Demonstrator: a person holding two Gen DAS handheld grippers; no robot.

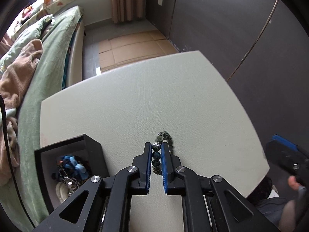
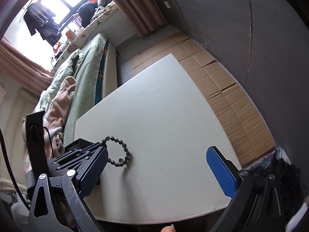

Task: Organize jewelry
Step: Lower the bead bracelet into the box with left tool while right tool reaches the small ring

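Beaded bracelet (image 1: 163, 150) hangs pinched in the left gripper (image 1: 156, 154) near the tabletop's (image 1: 135, 96) left edge, beside the jewelry box (image 1: 48, 154). Light, limp, slippery beads: grip across the strand. Right gripper (image 2: 154, 172) gapes, empty.

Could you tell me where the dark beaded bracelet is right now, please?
The bracelet is clamped in the left gripper above the white table, just right of the black jewelry box.

Green-quilted bed (image 1: 58, 44) beside a white table (image 1: 135, 96) — flattened cardboard (image 2: 231, 96) covers the floor.
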